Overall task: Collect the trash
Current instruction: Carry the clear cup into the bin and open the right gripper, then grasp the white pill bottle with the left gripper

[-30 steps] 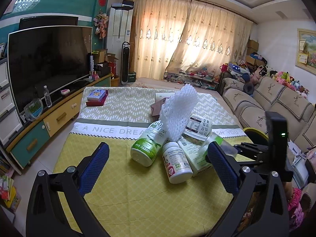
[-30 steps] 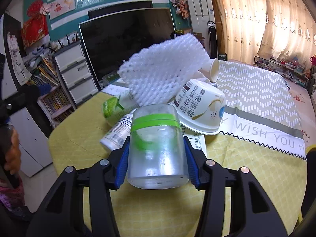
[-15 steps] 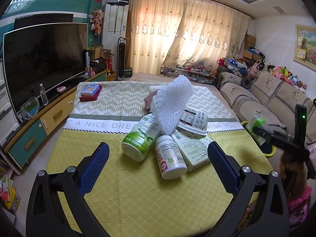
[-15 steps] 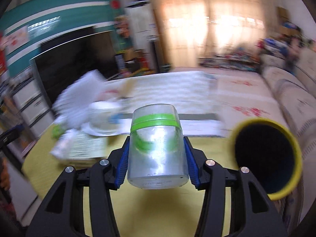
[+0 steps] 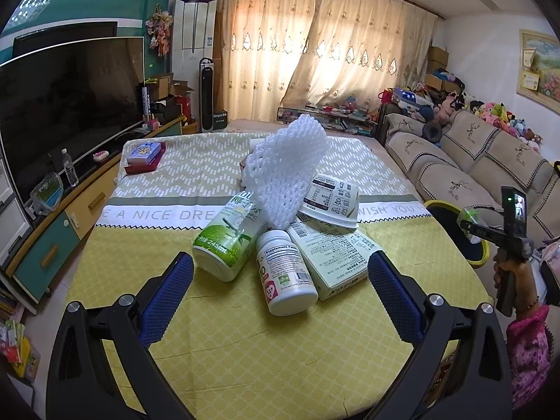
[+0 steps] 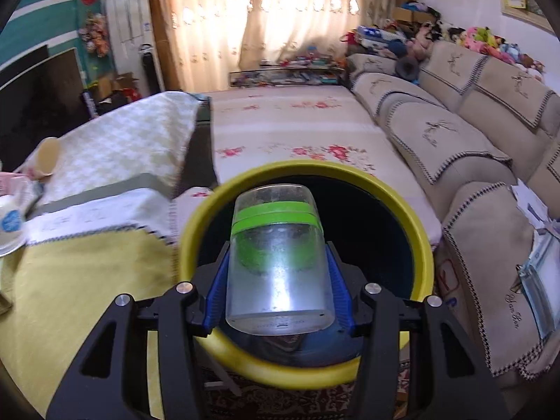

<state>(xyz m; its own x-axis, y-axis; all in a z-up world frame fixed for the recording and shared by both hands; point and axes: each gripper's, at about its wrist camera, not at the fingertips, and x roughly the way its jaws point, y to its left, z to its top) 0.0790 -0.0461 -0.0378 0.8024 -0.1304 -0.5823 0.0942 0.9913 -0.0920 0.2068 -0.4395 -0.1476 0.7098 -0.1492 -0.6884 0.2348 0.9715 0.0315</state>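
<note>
clear plastic jar [image 6: 278, 262], green band, above the yellow-rimmed bin [image 6: 196, 231] | right gripper [image 6: 280, 281] jaws just widened, jar between them | left gripper [image 5: 280, 301] spread, empty

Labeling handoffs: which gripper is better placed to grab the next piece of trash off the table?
Left. The left gripper is open and empty, facing the supplement bottle. The right gripper, jaws just opening, is over the yellow-rimmed bin with the clear cup between them.
</note>
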